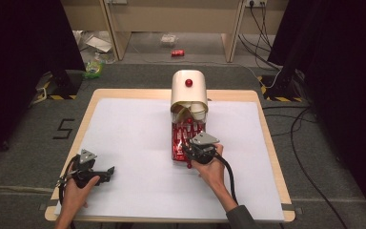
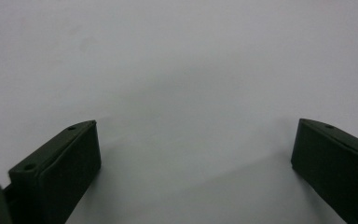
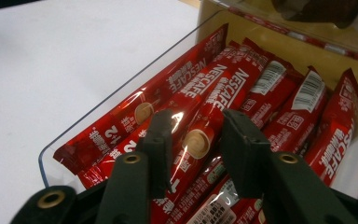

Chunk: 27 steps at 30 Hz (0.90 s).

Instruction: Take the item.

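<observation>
the desk [image 1: 124, 138] is a pale wooden top under a wide, smooth white sheet, matte and flat. on it stands a cream dispenser [image 1: 188, 90] with a rounded hood and a small red knob [image 1: 188, 83]. in front of it lies a clear tray [image 3: 121, 93] of hard, glossy plastic with thin walls and rounded corners. the tray is packed with red coffee sachets [image 3: 279, 98]: long, narrow sticks of slick, crinkly foil, lying side by side and partly overlapping.

the right hand-held gripper [image 3: 196, 140] reaches into the near end of the tray, its black jaws straddling one sachet [image 3: 209, 126]. the jaws look about to pinch it, but i cannot tell whether the pads press on it yet. the left hand-held gripper [image 2: 191, 154] rests released over the bare sheet near the desk's front left corner, nothing between its jaws.

the likely trouble is the foil. it is slippery and thin, so a shallow pinch could let the stick slide out, or the jaws could catch a neighbouring sachet and lift two. a jaw tip snagging the light tray's wall might drag the tray, as nothing holds it down.
</observation>
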Each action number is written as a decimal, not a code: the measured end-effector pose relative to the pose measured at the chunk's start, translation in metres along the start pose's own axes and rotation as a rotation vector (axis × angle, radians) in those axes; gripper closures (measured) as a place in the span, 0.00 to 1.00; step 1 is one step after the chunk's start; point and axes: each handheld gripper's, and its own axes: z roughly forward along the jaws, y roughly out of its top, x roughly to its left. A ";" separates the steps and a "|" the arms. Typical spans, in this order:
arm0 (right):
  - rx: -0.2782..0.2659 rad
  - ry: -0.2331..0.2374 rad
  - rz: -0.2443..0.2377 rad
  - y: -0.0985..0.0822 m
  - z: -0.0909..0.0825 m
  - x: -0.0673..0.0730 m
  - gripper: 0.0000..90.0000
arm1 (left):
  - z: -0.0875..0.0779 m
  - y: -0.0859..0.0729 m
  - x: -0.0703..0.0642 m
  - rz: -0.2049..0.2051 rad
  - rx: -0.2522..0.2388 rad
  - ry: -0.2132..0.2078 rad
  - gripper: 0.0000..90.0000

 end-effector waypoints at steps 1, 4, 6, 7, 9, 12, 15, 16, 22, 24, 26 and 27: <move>-0.003 0.004 0.015 -0.001 0.000 -0.001 0.74 | 0.000 0.000 0.000 -0.001 0.000 0.000 0.01; -0.004 0.001 0.026 -0.002 -0.003 -0.002 0.83 | 0.000 0.000 0.000 0.001 -0.003 0.002 0.01; -0.006 0.001 0.024 -0.002 -0.004 -0.002 0.86 | 0.000 0.000 0.000 -0.004 0.002 -0.004 0.01; -0.011 -0.002 0.020 -0.002 -0.004 -0.002 0.88 | 0.000 0.000 0.000 -0.003 0.001 -0.003 0.01; -0.019 -0.003 0.024 -0.002 -0.006 -0.002 0.92 | 0.000 0.000 0.000 0.002 -0.002 0.001 0.01; -0.023 -0.002 0.030 -0.001 -0.008 -0.003 0.95 | 0.000 0.000 0.000 -0.004 0.001 -0.004 0.01; -0.039 0.010 0.045 0.001 -0.012 -0.003 0.96 | 0.000 0.000 0.000 0.000 0.000 0.000 0.01; -0.039 0.010 0.045 0.001 -0.012 -0.003 0.96 | 0.000 0.000 0.000 -0.004 0.002 -0.004 0.01; -0.050 0.003 0.041 0.003 -0.021 -0.005 0.97 | 0.001 0.000 0.001 -0.010 0.006 -0.009 0.00; -0.054 0.000 0.041 0.003 -0.023 -0.006 0.97 | 0.000 0.000 0.001 -0.009 0.005 -0.008 0.01; -0.063 0.005 0.044 0.005 -0.029 -0.008 0.97 | 0.001 0.000 0.002 -0.012 0.007 -0.010 0.00; -0.065 0.005 0.040 0.005 -0.032 -0.008 0.97 | 0.001 0.000 0.002 -0.012 0.007 -0.010 0.00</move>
